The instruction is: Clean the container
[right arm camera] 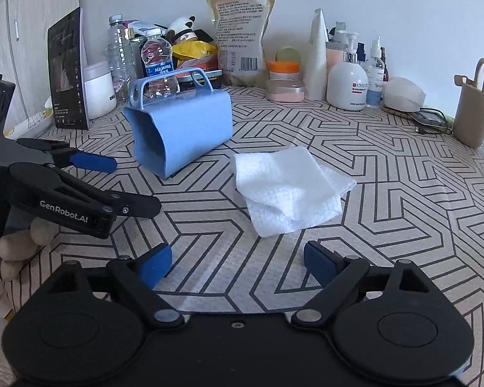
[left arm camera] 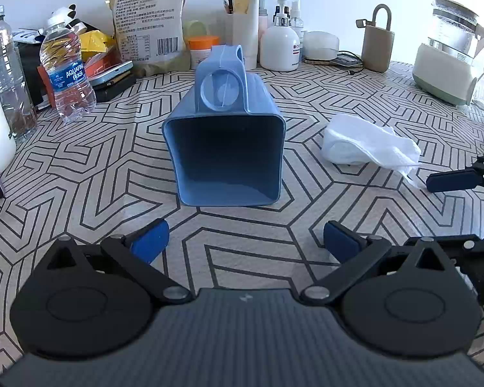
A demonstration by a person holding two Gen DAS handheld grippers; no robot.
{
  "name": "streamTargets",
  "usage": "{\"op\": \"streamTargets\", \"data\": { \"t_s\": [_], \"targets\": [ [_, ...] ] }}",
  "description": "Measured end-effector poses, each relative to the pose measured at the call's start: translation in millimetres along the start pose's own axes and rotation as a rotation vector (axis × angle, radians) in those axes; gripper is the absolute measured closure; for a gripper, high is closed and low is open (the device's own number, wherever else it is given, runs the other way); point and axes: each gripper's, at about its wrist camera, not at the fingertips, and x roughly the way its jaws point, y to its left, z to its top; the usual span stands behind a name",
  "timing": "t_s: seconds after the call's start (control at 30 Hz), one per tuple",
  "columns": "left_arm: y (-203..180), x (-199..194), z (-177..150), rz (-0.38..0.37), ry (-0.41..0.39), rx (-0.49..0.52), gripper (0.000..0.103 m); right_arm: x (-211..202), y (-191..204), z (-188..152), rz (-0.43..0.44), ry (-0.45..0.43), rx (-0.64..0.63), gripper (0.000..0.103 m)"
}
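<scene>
A blue container [left arm camera: 224, 142] lay on its side on the patterned tabletop [left arm camera: 80, 174], white cloth [left arm camera: 368, 142] at its three o'clock. Left gripper [left arm camera: 246, 242] and right gripper [right arm camera: 238, 264] both had fingers apart, empty.

A: Blue plastic rectangular container [left arm camera: 224, 148] lies tipped on its side at table centre, open mouth toward six o'clock, handle up.

B: White crumpled cloth [right arm camera: 287, 190] lies apart at three o'clock.
</scene>
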Motion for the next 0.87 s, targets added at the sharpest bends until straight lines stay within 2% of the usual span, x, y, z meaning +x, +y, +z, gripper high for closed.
{"op": "streamTargets", "data": {
  "t_s": [0.37,0.87],
  "targets": [
    [0.5,-0.8,-1.4,0.003,-0.013,-0.004,0.0,-1.7,-6.5,-1.2,0.035,-0.021,0.044,0.01],
    [1.4,-1.3,-1.8,0.007,-0.012,-0.002,0.0,0.1,-4.1,-0.4,0.028,-0.013,0.032,0.009]
  ]
}}
